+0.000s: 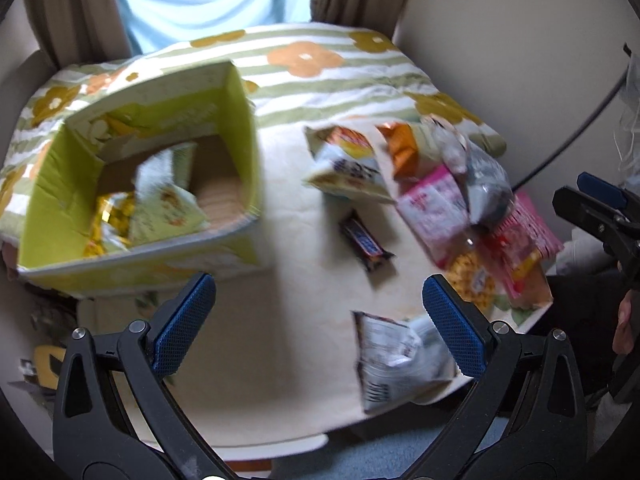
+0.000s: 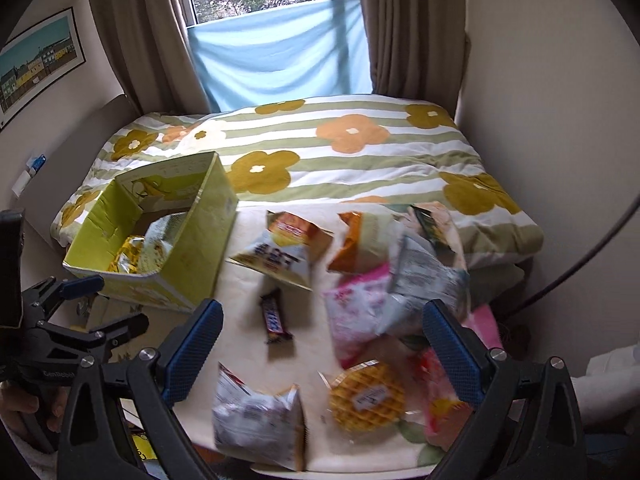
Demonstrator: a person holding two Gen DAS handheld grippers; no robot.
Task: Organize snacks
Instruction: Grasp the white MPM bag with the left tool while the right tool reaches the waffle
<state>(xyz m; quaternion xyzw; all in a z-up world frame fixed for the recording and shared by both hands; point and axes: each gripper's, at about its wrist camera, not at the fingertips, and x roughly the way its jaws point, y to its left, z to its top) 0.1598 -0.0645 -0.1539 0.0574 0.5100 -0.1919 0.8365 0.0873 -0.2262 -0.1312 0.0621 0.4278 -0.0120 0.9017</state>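
We hold both grippers spread wide and empty above a cream-topped table: the left gripper [image 1: 318,320] and the right gripper [image 2: 322,344]. Motion blur smears nearly every label; we cannot read any brand on the dark chocolate bar [image 2: 275,316] lying alone mid-table. An open green cardboard box [image 2: 200,240] at the table's left holds a gold foil packet [image 2: 128,258] and a pale packet [image 1: 168,208]. Loose snacks lie outside it: a round waffle [image 2: 366,396] in clear wrap, a silver bag [image 2: 260,420], and a heap of pink, orange and grey packets [image 2: 384,276] to the right.
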